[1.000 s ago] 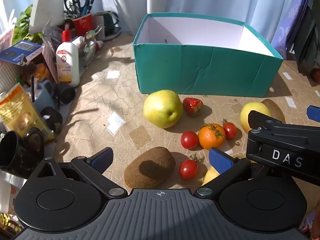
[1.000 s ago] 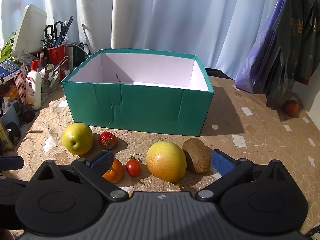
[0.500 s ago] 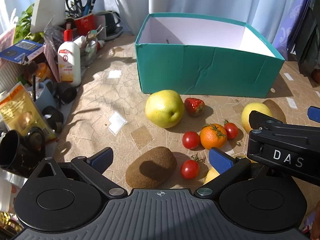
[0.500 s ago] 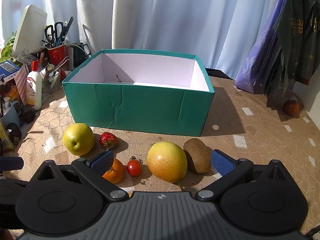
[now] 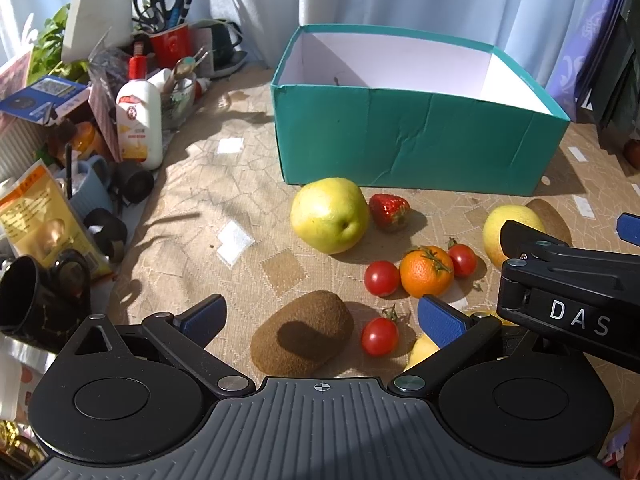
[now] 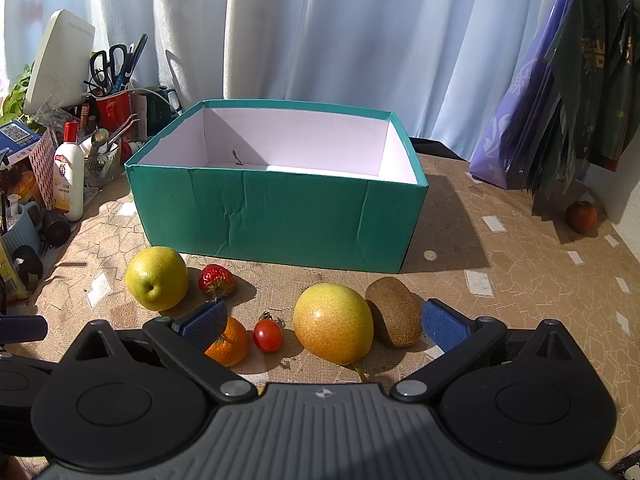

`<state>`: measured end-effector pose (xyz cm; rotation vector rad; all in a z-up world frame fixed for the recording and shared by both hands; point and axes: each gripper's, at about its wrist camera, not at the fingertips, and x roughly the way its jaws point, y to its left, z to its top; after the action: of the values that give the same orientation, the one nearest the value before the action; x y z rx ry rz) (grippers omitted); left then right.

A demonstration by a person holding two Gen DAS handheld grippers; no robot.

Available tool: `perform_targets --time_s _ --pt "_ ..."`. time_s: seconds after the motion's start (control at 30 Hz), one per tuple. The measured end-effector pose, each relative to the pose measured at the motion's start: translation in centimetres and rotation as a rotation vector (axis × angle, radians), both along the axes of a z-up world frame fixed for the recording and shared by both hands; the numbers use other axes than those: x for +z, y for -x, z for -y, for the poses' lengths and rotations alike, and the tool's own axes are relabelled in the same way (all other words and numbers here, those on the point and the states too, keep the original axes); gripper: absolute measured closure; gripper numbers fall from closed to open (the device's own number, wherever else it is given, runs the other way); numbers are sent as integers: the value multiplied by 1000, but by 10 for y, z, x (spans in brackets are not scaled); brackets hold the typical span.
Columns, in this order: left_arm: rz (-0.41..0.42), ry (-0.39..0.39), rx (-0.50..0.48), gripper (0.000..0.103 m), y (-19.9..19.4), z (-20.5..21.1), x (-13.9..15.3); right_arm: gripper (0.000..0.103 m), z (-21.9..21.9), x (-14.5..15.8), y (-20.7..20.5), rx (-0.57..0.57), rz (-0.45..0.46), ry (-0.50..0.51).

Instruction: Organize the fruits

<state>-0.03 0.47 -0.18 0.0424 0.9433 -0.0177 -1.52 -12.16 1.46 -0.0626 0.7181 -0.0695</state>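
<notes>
A teal box (image 5: 416,148) (image 6: 276,212) stands empty at the back of the table. In front of it lie a green pear (image 5: 329,215) (image 6: 157,278), a strawberry (image 5: 389,210) (image 6: 216,280), an orange (image 5: 426,271) (image 6: 226,342), cherry tomatoes (image 5: 381,278) (image 6: 267,335), a yellow pear (image 6: 333,329) (image 5: 504,224) and two kiwis (image 5: 302,338) (image 6: 394,311). My left gripper (image 5: 320,316) is open, with one kiwi and a tomato (image 5: 379,336) between its fingers. My right gripper (image 6: 324,320) is open around the yellow pear and the other kiwi.
Clutter fills the left edge: a white bottle (image 5: 140,124), a red cup with scissors (image 5: 170,42), a black mug (image 5: 36,296), packets. Purple and dark bags (image 6: 560,92) hang at the right, with a reddish fruit (image 6: 581,217) below them. Bare tablecloth lies right of the box.
Both views have crept very slightly forward and right; no fruit has moved and both grippers stay open.
</notes>
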Motion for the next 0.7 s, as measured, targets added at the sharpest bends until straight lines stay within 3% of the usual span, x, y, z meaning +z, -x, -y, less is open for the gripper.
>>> perform_targets --time_s 0.7 --pt "-2 -6 12 0 3 2 -3 0 -1 0 1 -1 2 -1"
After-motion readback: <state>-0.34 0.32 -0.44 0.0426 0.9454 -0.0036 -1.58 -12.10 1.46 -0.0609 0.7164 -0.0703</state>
